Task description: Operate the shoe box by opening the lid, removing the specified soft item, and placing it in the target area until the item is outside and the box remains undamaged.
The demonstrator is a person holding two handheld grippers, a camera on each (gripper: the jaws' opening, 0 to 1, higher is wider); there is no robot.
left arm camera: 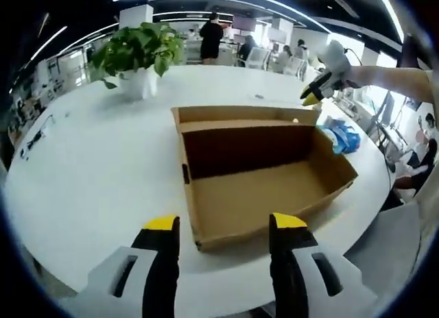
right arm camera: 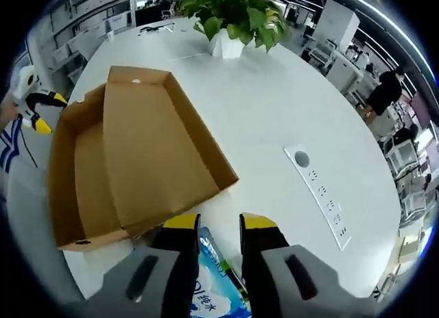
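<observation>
A brown cardboard shoe box (left arm camera: 260,188) lies open on the white round table (left arm camera: 103,160), its lid (left arm camera: 243,119) folded back; the inside looks bare. My left gripper (left arm camera: 225,225) stands open just short of the box's near wall. A blue-and-white soft packet (left arm camera: 341,135) lies on the table to the right of the box. My right gripper (left arm camera: 317,92) hovers above it, held by a person's arm. In the right gripper view, the packet (right arm camera: 212,284) shows below and through the gap of the right gripper (right arm camera: 219,223), which is open. The box (right arm camera: 137,153) lies to its left, with the left gripper (right arm camera: 41,105) beyond.
A leafy plant in a white pot (left arm camera: 140,57) (right arm camera: 236,20) stands at the far side of the table. A socket panel (right arm camera: 322,194) is set into the tabletop. The table edge runs close to the packet. People and office chairs fill the background.
</observation>
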